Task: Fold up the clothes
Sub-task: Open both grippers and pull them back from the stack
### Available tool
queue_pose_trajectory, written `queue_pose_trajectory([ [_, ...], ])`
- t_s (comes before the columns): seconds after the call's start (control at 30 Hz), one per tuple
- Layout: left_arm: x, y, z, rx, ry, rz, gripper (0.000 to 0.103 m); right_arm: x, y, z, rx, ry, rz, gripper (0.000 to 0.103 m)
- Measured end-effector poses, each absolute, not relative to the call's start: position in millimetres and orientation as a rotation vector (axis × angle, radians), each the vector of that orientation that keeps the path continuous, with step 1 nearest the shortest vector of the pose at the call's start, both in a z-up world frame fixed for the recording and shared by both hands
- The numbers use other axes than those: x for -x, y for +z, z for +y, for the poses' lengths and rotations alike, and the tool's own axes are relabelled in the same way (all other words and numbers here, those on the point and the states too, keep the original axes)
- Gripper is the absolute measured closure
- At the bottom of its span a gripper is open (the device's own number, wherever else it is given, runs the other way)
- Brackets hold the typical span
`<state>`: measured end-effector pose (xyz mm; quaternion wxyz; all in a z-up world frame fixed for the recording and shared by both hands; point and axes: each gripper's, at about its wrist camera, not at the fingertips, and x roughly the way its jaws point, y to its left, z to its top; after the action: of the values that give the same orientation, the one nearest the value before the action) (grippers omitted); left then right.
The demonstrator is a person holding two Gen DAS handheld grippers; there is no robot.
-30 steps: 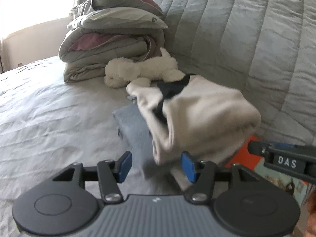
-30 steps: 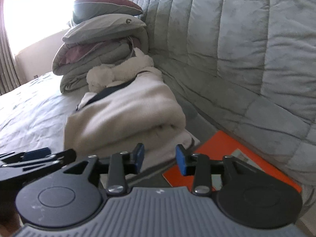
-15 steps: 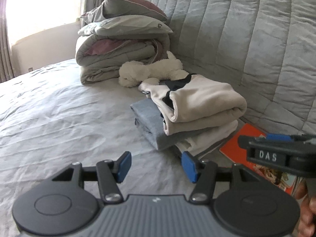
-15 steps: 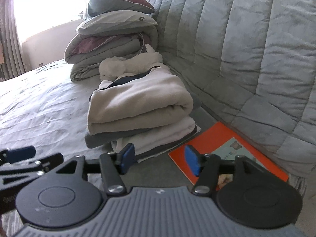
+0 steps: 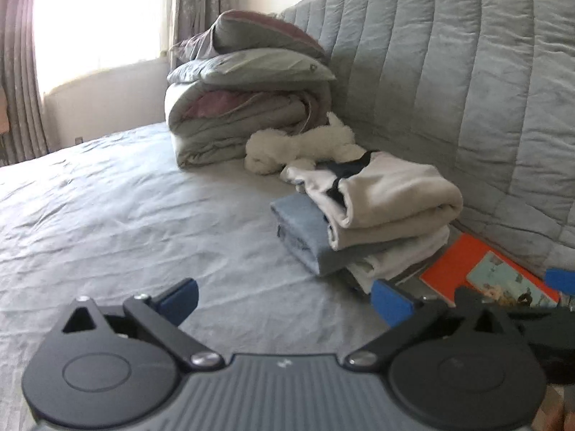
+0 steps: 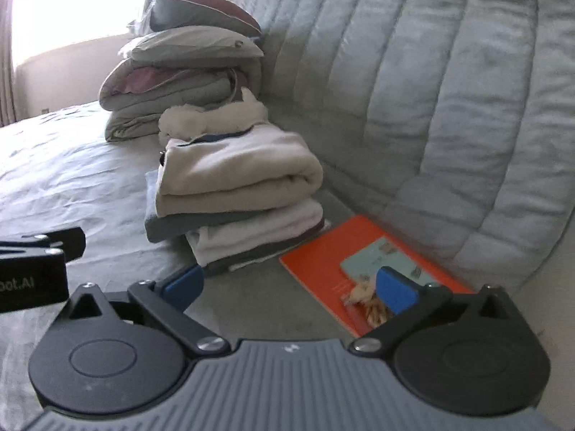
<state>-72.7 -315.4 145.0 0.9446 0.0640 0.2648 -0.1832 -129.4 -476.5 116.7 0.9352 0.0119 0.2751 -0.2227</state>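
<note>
A folded cream garment [image 5: 391, 201] [image 6: 244, 168] with a dark collar lies on top of a stack, over a folded blue piece [image 5: 302, 237] [image 6: 172, 222] and a white piece [image 5: 402, 258] [image 6: 258, 237]. The stack sits on the grey bed by the quilted headboard. My left gripper [image 5: 284, 300] hangs back from the stack over bare sheet, its jaws opening wide with nothing between them. My right gripper [image 6: 291, 285] is short of the stack too, its jaws opening, nothing held; an orange book shows past its right finger.
An orange book [image 6: 373, 269] [image 5: 485, 276] lies on the bed right of the stack. A white plush toy [image 5: 302, 143] and a pile of folded duvets and pillows [image 5: 244, 97] [image 6: 179, 68] sit behind it. The quilted headboard [image 6: 431, 89] rises on the right. A window with curtains is at far left.
Both grippers let go of the cream garment, drew back from the stack and spread their jaws wide. The garment now rests settled on the pile.
</note>
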Motion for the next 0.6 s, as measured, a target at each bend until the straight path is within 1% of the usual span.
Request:
queue_pose_trajectory([
  [0.17,71.5,145.4,-310.3,-0.128,-0.358,0.535,0.001,120.8,119.4,-484.7,-0.118,-0.406,0.552,0.0],
  [0.6,74.9,139.7,-315.8,-0.143,-0.379,0.561,0.001,122.8,115.0,-486.0,-0.099,-0.425,0.559,0.0],
])
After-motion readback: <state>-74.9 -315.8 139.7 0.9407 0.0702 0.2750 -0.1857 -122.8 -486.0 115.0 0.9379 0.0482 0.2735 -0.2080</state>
